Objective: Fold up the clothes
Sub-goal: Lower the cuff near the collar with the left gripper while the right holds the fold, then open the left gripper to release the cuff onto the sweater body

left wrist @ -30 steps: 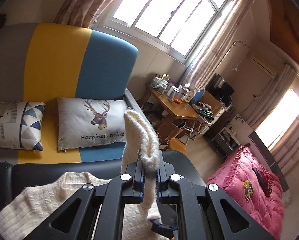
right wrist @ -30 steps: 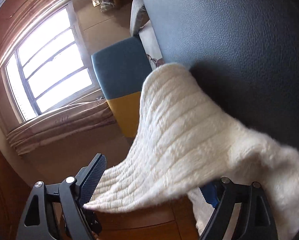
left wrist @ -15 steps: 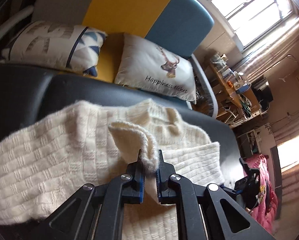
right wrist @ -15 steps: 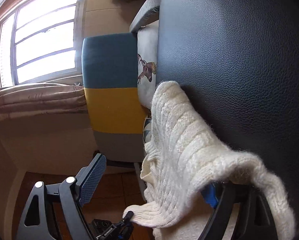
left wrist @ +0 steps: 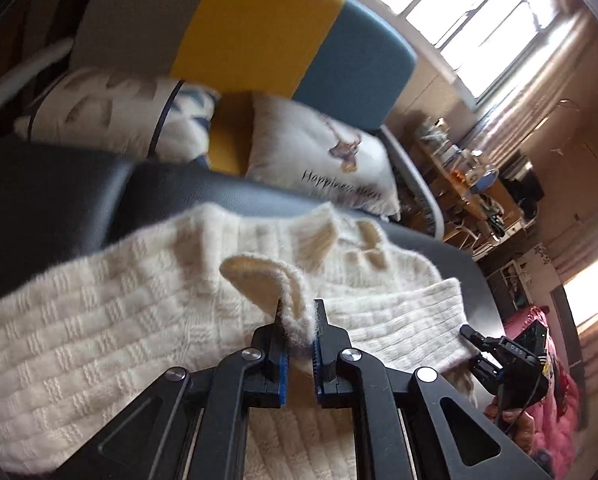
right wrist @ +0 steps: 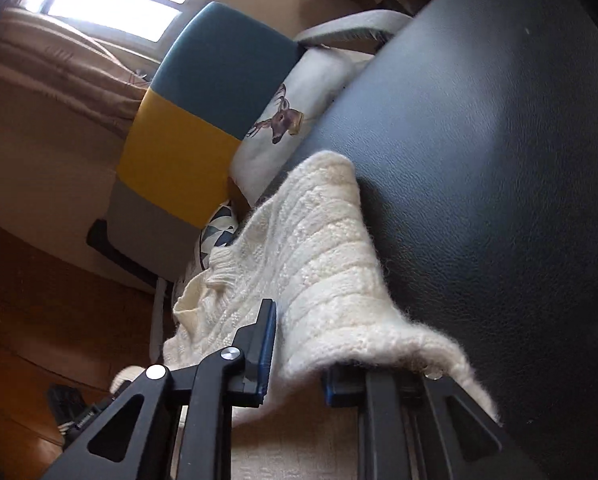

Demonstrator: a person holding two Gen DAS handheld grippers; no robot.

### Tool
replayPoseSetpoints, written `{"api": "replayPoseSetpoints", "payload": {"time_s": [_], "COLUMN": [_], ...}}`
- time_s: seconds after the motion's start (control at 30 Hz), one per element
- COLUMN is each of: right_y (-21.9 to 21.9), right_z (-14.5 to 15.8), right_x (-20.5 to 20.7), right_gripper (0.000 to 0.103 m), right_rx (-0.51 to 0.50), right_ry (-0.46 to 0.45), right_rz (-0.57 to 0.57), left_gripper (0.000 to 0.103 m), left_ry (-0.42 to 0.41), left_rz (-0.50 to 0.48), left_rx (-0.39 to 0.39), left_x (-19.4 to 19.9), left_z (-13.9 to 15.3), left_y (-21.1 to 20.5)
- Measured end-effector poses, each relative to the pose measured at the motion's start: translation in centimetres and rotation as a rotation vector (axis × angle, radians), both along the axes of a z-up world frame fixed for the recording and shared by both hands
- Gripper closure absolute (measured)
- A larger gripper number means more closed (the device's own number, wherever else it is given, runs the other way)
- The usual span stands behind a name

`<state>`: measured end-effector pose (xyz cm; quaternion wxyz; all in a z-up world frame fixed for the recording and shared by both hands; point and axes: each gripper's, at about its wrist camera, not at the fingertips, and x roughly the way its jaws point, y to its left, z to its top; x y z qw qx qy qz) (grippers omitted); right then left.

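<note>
A cream knit sweater [left wrist: 119,340] lies spread on a black leather surface [left wrist: 51,184]. My left gripper [left wrist: 297,320] is shut on a folded bit of its sleeve, held low over the sweater's body. Seen in the left wrist view, the right gripper [left wrist: 495,354] is at the sweater's right edge. In the right wrist view the sweater [right wrist: 319,260] drapes over my right gripper [right wrist: 299,360]. Its jaws are closing, with the fuzzy hem edge filling the gap between them. The right finger is mostly hidden under the knit.
Behind the leather surface [right wrist: 479,160] stands a sofa with a grey, yellow and blue back [left wrist: 259,32], a deer cushion [left wrist: 323,160] and a triangle-print cushion [left wrist: 111,116]. A cluttered wooden desk [left wrist: 471,184] and a pink quilt [left wrist: 539,360] are at the right.
My left gripper came down with the sleeve from high up to just over the sweater. My right gripper rolled, and its wide-open jaws closed in on the sweater's edge.
</note>
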<state>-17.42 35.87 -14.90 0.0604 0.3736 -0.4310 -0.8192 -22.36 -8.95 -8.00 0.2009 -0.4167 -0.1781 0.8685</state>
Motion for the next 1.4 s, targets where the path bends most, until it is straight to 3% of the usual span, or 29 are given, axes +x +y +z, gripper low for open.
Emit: {"api": "replayPoseSetpoints", "payload": {"time_s": [0.07,0.2,0.27,0.4,0.47,0.5,0.53,0.6,0.63,0.67,0.77,0.8,0.83,0.87,0.9,0.97,1.07,1.2,1.3,1.4], "right_y": [-0.4,-0.4,-0.1,0.1,0.3,0.5,0.5,0.6,0.7,0.7,0.9,0.8,0.7,0.7,0.6,0.5,0.4,0.3,0.3,0.8], "right_z": [-0.1,-1.3,-1.5,-1.4,-1.3,-1.2,-1.1,-1.7,-1.7,-1.7,-1.8,-1.8,-1.8,-1.7,-1.7,-1.6,-1.5,-1.5,-1.4,-1.6], "right_x": [0.0,0.6,0.9,0.8,1.1,1.3,1.4,1.4,1.4,1.3,1.1,1.1,1.2,1.2,1.2,1.2,1.2,1.1,1.1,1.1], "right_gripper": [0.084,0.089,0.090,0.090,0.090,0.090,0.090,0.090,0.090,0.090,0.090,0.090,0.090,0.090,0.090,0.090,0.090,0.090,0.090,0.090], "right_rx": [0.051,0.070,0.064,0.064,0.072,0.075,0.071,0.038,0.032,0.026,0.012,0.018,0.023,0.028,0.033,0.047,0.069,0.099,0.117,0.068], "right_ry": [-0.012,-0.043,-0.039,-0.050,-0.048,-0.041,-0.035,-0.039,-0.037,-0.042,-0.047,-0.044,-0.042,-0.041,-0.041,-0.038,-0.032,-0.024,-0.019,-0.031], "right_rz": [0.019,0.017,0.010,0.008,-0.010,-0.017,-0.019,0.003,0.006,0.013,0.016,0.018,0.019,0.017,0.015,0.015,0.018,0.023,0.026,0.032], "left_gripper": [0.094,0.094,0.093,0.091,0.089,0.082,0.066,0.046,0.044,0.044,0.052,0.066,0.093,0.095,0.095,0.095,0.095,0.095,0.091,0.087], "left_ry": [0.002,-0.124,-0.150,-0.184,-0.207,-0.222,-0.247,-0.307,-0.331,-0.334,-0.316,-0.305,-0.293,-0.275,-0.255,-0.169,-0.103,-0.190,-0.208,-0.239], "left_rz": [0.010,0.044,0.060,0.095,0.105,0.111,0.120,0.159,0.179,0.196,0.170,0.144,0.116,0.105,0.095,0.113,0.168,0.154,0.186,0.223], "left_rx": [-0.050,-0.142,-0.123,-0.067,0.017,0.082,0.179,0.366,0.440,0.436,0.270,0.199,0.124,0.075,0.029,0.020,0.025,-0.082,-0.013,0.019], "left_x": [-0.2,-0.6,-0.2,-0.1,0.0,0.1,0.0,-0.5,-0.9,-1.4,-3.0,-3.3,-3.5,-3.6,-3.6,-3.0,-3.5,-4.4,-3.9,-3.6], "left_z": [-0.8,-5.5,-6.8,-6.8,-6.8,-6.9,-7.1,-7.8,-8.1,-7.9,-7.0,-6.6,-6.3,-6.0,-5.7,-4.5,-3.4,-6.2,-6.6,-6.4], "left_y": [0.0,-0.6,-1.1,-1.9,-2.6,-3.2,-4.1,-5.9,-6.7,-7.1,-6.1,-5.2,-4.2,-3.6,-3.0,-3.1,-3.6,-2.9,-3.8,-4.8]}}
